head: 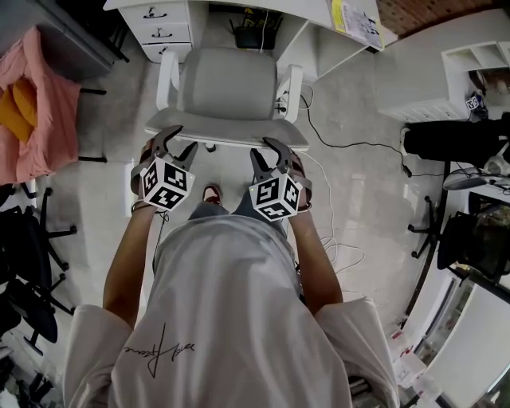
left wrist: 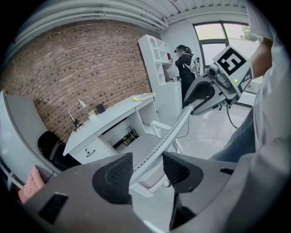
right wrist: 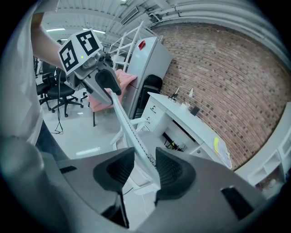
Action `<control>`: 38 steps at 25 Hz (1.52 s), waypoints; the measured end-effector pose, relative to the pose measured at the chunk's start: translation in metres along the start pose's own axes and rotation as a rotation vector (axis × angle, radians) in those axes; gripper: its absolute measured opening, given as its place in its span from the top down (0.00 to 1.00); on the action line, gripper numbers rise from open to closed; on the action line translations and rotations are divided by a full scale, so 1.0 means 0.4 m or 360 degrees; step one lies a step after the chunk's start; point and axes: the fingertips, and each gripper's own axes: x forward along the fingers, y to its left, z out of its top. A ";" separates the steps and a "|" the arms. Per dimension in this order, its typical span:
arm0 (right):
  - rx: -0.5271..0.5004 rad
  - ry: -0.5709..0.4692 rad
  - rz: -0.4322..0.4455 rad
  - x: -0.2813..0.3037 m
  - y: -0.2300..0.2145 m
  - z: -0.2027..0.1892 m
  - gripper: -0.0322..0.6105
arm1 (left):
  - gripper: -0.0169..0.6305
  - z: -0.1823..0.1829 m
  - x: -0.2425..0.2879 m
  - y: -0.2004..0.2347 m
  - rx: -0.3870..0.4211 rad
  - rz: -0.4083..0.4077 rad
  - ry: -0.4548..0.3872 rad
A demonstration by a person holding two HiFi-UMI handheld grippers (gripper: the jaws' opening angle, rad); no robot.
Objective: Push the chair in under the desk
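A white chair with a grey seat (head: 227,84) faces a white desk (head: 315,16), its seat front close to the desk's opening. The thin top edge of its backrest (head: 227,137) lies nearest me. My left gripper (head: 182,139) straddles that edge at its left end, and my right gripper (head: 267,150) straddles the right end. In the left gripper view the backrest (left wrist: 175,129) runs between the open jaws of the left gripper (left wrist: 148,170), with a gap at one pad. In the right gripper view the backrest (right wrist: 129,129) passes between the jaws of the right gripper (right wrist: 144,170), which look open.
A drawer unit (head: 163,24) stands under the desk's left side. Cables (head: 335,143) trail over the floor right of the chair. Pink cloth (head: 32,103) hangs at the left above black chair bases (head: 32,239). A white shelf (head: 446,88) stands at the right. A person in black (left wrist: 186,63) stands far off.
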 end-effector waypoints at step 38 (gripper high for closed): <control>0.0019 0.0001 -0.0052 0.032 -0.083 -0.017 0.68 | 0.66 0.063 0.059 0.013 0.0007 0.0006 0.0018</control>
